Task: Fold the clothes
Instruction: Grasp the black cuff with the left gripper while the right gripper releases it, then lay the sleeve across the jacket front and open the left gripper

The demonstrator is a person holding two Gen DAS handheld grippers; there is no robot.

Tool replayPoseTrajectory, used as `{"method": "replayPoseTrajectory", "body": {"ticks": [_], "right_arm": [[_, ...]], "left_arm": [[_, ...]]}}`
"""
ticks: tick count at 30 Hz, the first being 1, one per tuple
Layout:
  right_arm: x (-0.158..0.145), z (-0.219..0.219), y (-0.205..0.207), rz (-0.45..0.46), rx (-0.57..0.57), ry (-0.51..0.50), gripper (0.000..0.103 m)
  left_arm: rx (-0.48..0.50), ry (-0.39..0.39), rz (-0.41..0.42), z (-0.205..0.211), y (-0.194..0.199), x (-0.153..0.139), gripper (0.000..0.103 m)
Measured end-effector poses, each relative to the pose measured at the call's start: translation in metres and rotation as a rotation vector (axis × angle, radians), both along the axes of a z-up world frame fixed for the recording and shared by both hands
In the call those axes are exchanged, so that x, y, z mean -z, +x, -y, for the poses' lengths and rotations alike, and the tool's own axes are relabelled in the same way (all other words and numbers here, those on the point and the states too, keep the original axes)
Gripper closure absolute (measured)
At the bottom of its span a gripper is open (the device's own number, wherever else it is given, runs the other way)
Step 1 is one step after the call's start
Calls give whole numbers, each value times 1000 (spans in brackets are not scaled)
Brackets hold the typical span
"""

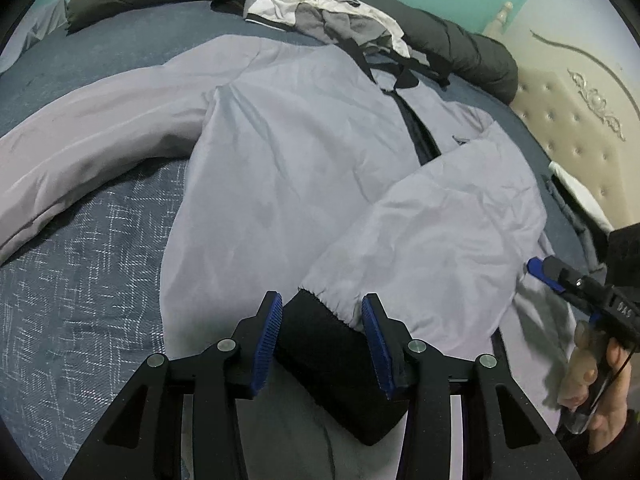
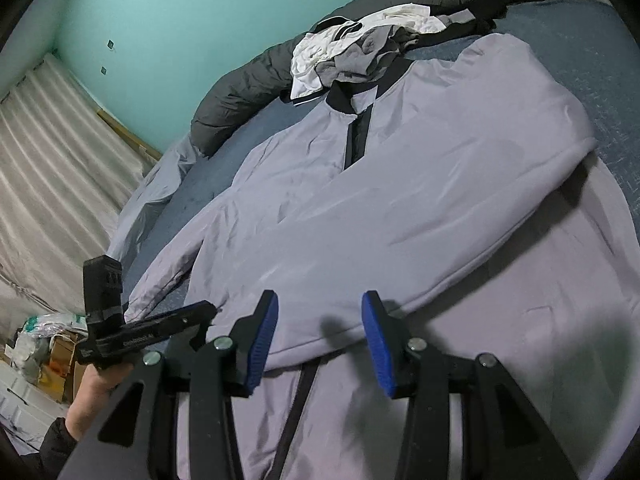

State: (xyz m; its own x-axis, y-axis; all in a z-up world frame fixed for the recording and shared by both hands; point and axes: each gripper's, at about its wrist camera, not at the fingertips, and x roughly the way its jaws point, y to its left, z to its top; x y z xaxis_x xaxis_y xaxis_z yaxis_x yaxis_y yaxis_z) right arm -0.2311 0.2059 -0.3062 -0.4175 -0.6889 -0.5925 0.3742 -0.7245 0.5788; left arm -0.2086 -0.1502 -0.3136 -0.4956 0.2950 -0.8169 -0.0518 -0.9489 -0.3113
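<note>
A light grey jacket (image 1: 300,152) (image 2: 400,208) lies spread on the bed, black collar at the far end. One sleeve (image 1: 440,220) is folded over the body. Its black cuff (image 1: 320,356) lies between the blue pads of my left gripper (image 1: 322,300), which is open and not pressing on it. The other sleeve (image 1: 80,140) stretches out to the left. My right gripper (image 2: 320,296) is open just above a folded edge of the jacket, nothing between its pads. It also shows at the right edge of the left wrist view, hand-held (image 1: 544,272).
A heap of white and grey clothes (image 1: 320,4) (image 2: 360,48) sits past the collar, against a long dark puffy quilt (image 1: 460,52). A padded beige headboard (image 1: 580,120) is at the right. Blue patterned bedding (image 1: 80,288) surrounds the jacket. Boxes (image 2: 52,364) stand on the floor.
</note>
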Motion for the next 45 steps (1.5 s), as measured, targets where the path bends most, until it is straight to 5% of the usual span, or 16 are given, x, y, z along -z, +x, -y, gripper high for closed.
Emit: {"method": "replayPoseTrajectory", "body": {"ticks": [3,6,7,8,16,25,27,29,30,40,45], "right_arm": [[-3,2,0,-19,-7,8,59],[-5,2,3,-35,-20,5,59],[-5,2,3,-38,-20,4,59],[-4,2,3,-36,-18,1,59],[-4,-3,1,-26,5,-15,59],[-3,-2,1,-16,8,-27,59],[-3,-2,2,-16,6,-29,59],[-3,-2,2,-18,5,-31,59],[-3,-3,2,-17,5,-35,59],[-2,-5,0,-8,4,-44,59],[-2,-6,0,-7,12,-46,59]], "left_arm": [[-1,-3,1,0,1,2,61],[2,-2,4,0,3,3,84],[6,-2,2,-1,4,3,101],[10,-5,-3,-2,5,2,103],[14,-25,-64,3,20,-24,103],[-15,52,-35,21,18,-18,101],[-17,39,-33,19,15,-15,85],[-14,39,-21,17,12,-10,47],[-13,38,-15,16,10,-8,46],[-24,66,28,17,6,10,46],[-39,39,19,18,12,6,79]]}}
